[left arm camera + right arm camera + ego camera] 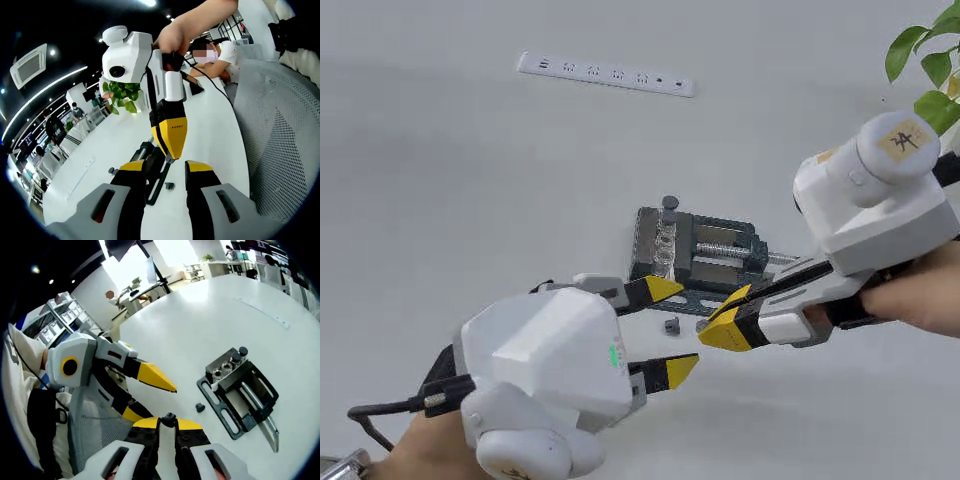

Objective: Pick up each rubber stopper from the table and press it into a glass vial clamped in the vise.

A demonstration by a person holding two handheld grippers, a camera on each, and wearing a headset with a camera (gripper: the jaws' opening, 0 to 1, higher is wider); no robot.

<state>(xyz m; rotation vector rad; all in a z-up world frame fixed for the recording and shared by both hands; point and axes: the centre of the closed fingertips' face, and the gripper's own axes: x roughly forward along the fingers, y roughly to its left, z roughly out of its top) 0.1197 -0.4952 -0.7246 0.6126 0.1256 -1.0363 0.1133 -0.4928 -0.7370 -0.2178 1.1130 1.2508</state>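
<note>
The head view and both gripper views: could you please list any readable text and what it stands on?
"KENGE", as far as legible: small print on a yellow finger of the right gripper.
Tan tag on that gripper's top: dark sign, unreadable.
Power strip: markings too small.

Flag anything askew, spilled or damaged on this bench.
Nothing stands out. The vise lies flat on the table, its vials sit clamped in a row, one loose stopper lies beside it, and the right gripper holds a second stopper.
</note>
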